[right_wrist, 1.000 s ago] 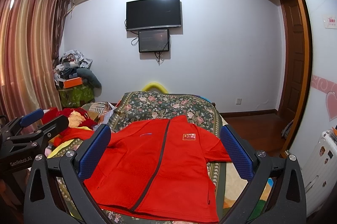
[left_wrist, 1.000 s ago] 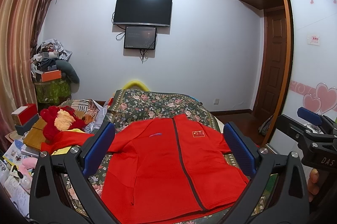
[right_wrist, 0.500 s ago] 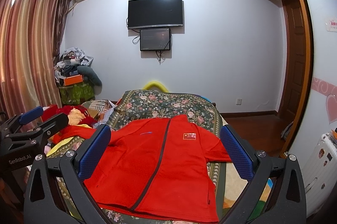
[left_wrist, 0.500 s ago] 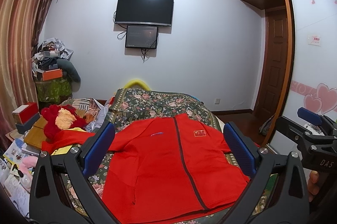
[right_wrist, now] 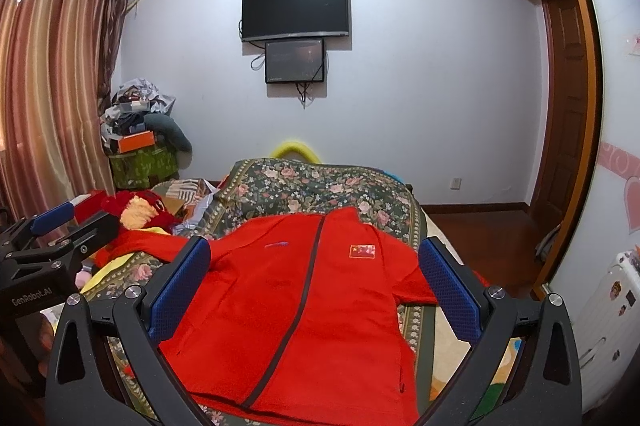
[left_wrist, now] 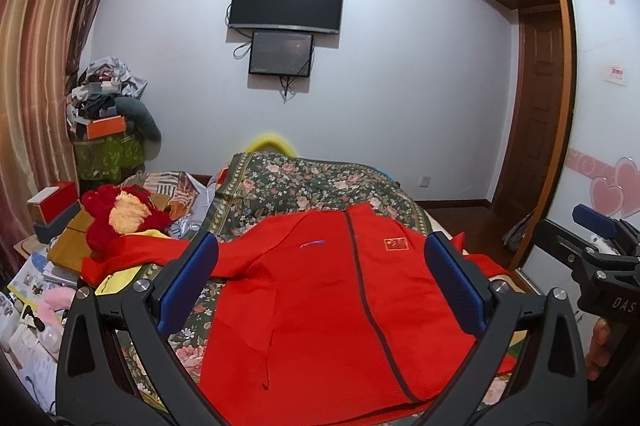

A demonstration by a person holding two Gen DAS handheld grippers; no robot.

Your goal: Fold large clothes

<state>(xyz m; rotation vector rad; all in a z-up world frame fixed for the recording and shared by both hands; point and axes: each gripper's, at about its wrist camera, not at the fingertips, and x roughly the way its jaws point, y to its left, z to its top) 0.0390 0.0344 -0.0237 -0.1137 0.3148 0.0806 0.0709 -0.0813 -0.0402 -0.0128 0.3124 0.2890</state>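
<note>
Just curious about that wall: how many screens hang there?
2: a large black TV high on the wall, and a smaller screen just below it, both dark.

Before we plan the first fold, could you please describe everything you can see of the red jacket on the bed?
The red jacket lies spread flat, front up, on the floral bedspread, collar toward the far wall. It looks like soft knit or fleece. A dark zipper, closed, runs down the middle; a small flag patch sits on one chest side, a thin blue mark on the other. One sleeve stretches toward the clutter beside the bed; the other drapes at the opposite bed edge. Neither the left tool nor the right tool touches it; both are open.
</note>
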